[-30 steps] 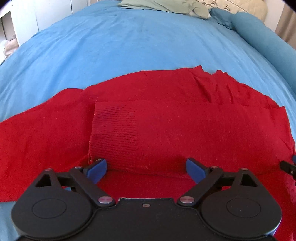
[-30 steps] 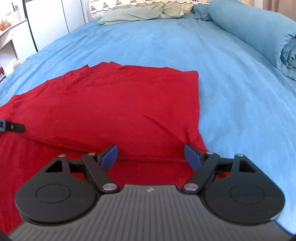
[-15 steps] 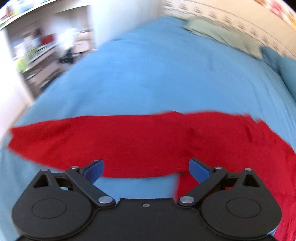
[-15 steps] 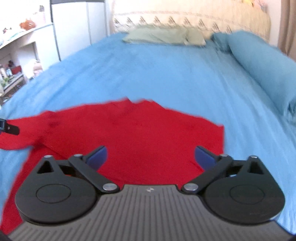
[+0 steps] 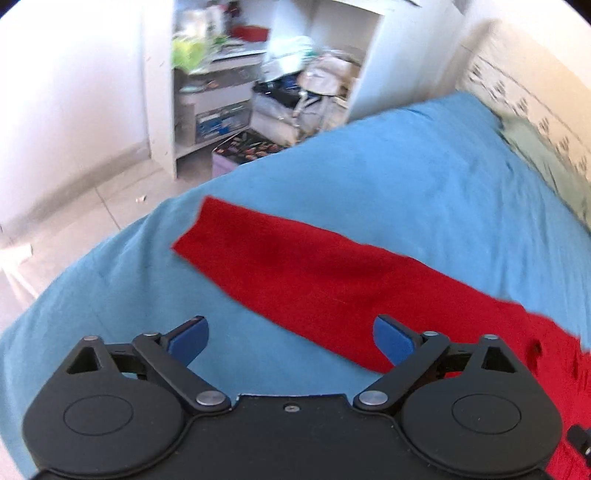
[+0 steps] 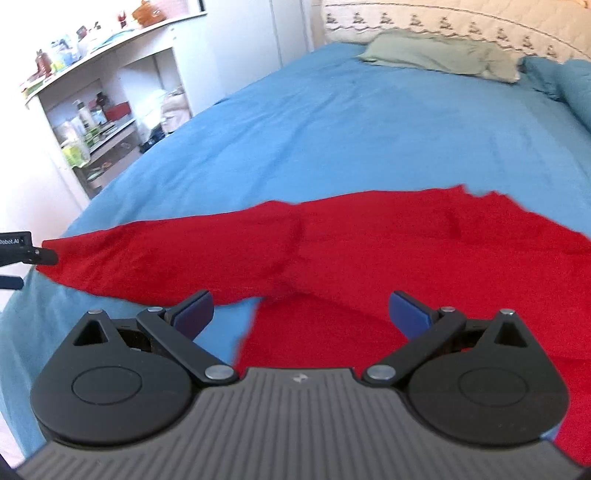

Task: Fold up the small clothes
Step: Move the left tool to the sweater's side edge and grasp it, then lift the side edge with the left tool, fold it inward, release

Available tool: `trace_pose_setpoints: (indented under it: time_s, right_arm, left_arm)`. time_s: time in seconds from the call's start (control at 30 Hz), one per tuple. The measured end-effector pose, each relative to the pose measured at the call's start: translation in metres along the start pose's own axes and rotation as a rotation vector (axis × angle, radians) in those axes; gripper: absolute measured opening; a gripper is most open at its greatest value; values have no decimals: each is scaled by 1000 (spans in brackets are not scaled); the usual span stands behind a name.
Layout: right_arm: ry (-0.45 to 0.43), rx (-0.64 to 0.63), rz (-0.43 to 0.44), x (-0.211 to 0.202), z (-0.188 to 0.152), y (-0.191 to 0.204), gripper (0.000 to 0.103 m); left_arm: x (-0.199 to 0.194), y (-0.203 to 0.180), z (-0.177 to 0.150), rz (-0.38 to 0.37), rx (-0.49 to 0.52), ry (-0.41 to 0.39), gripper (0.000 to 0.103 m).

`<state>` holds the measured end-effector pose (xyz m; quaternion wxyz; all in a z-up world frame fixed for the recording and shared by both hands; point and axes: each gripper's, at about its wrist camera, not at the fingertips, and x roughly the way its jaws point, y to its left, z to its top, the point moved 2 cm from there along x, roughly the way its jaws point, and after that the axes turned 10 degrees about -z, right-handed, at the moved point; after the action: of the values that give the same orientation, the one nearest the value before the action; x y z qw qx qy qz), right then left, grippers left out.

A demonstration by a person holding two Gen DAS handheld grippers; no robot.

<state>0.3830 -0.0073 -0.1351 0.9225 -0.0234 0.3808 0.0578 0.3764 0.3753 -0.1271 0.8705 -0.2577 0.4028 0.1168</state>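
A red long-sleeved top (image 6: 388,251) lies on the blue bed cover (image 6: 332,122). Its one sleeve (image 5: 295,266) stretches out flat toward the bed's left edge, also seen in the right wrist view (image 6: 166,254). My left gripper (image 5: 291,339) is open and empty, above the cover just short of that sleeve. Its tip also shows in the right wrist view (image 6: 22,254) by the sleeve's cuff. My right gripper (image 6: 301,314) is open and empty, over the top's body near the armpit.
White shelves (image 5: 221,81) full of clutter stand beyond the bed's left edge, with tiled floor (image 5: 74,221) below. A green pillow (image 6: 439,55) and a patterned headboard (image 6: 461,18) are at the far end. A rolled blue duvet (image 6: 576,92) lies at the right.
Both grippers have swung left and pulled back. The left wrist view has gone from the folded body to the outstretched sleeve and the bed's edge. Both grippers stayed open.
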Motion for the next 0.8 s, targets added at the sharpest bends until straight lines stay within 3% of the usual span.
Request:
trace_pose_setpoints:
  time_s: [0.17,0.3,0.4,0.43,0.47,0.5,0.6,0.8]
  right_arm:
    - [23,26,-10,18,-2,55,103]
    - [43,57,-19,27,-1,80,103]
    - [49,76,-32,33,-2,92,103]
    - [51,85,-36,35,-2,94,103]
    - [53,95,-40,37,-2,96,103]
    - [56,102,-41,38,-3,95,103]
    - [60,123,-48,40,-5,92,103]
    - [39,161,-54,37,-3,75,103]
  left_arm:
    - [26,44,15,-76,-125,17,64]
    - [33,56,22,-126,-157,-5,61]
    - [37,58,28,-115,-148,-12,47]
    - [39,59,29,-105,-149,-15,32]
    - [41,61,31,-92,-152,-14,11]
    - [43,63,32,-79,-157,-10,4]
    - [41,62,34,-89,-168,-26,4]
    - [12,7,45,-133,-16,-114,4]
